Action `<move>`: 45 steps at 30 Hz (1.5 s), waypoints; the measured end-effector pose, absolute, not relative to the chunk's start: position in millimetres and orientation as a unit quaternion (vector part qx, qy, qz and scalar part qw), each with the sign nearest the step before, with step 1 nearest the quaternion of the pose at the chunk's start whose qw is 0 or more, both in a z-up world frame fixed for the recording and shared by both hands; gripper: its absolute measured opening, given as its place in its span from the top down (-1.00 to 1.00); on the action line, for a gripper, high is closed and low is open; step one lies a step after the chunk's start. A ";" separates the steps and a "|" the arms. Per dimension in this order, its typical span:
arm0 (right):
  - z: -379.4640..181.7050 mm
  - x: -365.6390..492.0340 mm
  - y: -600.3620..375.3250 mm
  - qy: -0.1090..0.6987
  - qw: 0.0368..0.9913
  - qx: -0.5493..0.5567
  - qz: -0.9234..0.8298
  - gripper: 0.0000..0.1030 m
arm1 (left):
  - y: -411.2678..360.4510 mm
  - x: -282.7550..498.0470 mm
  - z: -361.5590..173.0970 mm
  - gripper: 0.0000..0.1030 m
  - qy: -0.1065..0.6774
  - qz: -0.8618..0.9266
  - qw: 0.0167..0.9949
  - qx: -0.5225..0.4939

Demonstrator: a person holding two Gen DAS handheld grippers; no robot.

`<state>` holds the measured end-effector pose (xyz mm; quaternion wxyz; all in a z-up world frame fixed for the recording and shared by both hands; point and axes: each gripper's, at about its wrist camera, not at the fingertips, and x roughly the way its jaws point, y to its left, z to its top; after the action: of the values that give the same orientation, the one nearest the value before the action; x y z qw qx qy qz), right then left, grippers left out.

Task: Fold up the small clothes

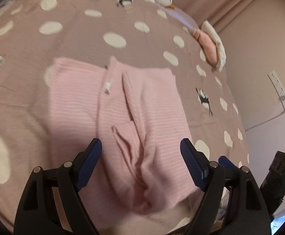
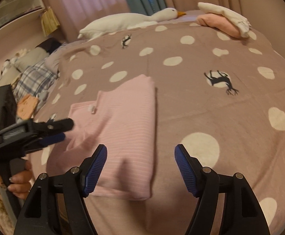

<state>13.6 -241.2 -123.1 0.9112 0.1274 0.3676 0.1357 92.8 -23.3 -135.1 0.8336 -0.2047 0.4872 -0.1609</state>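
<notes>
Both grippers' jaws wide apart, holding nothing: left gripper (image 1: 141, 149) over pink garment (image 1: 122, 107) on spotted bedspread (image 1: 83, 39); right gripper (image 2: 140, 154) beside its edge. Right view only: hand (image 2: 19, 182) on left handle, plush goose (image 2: 122, 22).

A spotted mauve bed cover (image 2: 211, 101) carries a striped pink garment (image 2: 122, 121), folded clothes (image 2: 220, 22) and a plush goose (image 2: 126, 22).

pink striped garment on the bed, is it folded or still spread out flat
Folded. The pink striped garment lies on the spotted bedcover as a compact, layered rectangle with straight doubled edges, one panel overlapping another. Neither tool grips it.
</notes>
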 end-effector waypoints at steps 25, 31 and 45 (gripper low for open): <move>-136.9 12.2 -251.6 0.383 0.901 0.148 0.139 -0.38 | -23.1 98.4 -136.7 0.47 0.491 -0.108 0.852 -0.144; -139.8 12.9 -250.8 0.388 0.900 0.143 0.140 -0.38 | -1.4 104.1 -150.4 -0.23 0.495 -0.126 0.834 -0.208; -146.3 16.2 -256.7 0.395 0.895 0.153 0.139 -0.38 | -25.0 114.2 -158.0 -0.46 0.500 -0.248 0.778 -0.290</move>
<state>16.2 -256.7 -146.3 0.8953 0.1527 0.3949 0.1387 114.2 -25.0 -158.0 0.7778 -0.2896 0.4997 -0.2477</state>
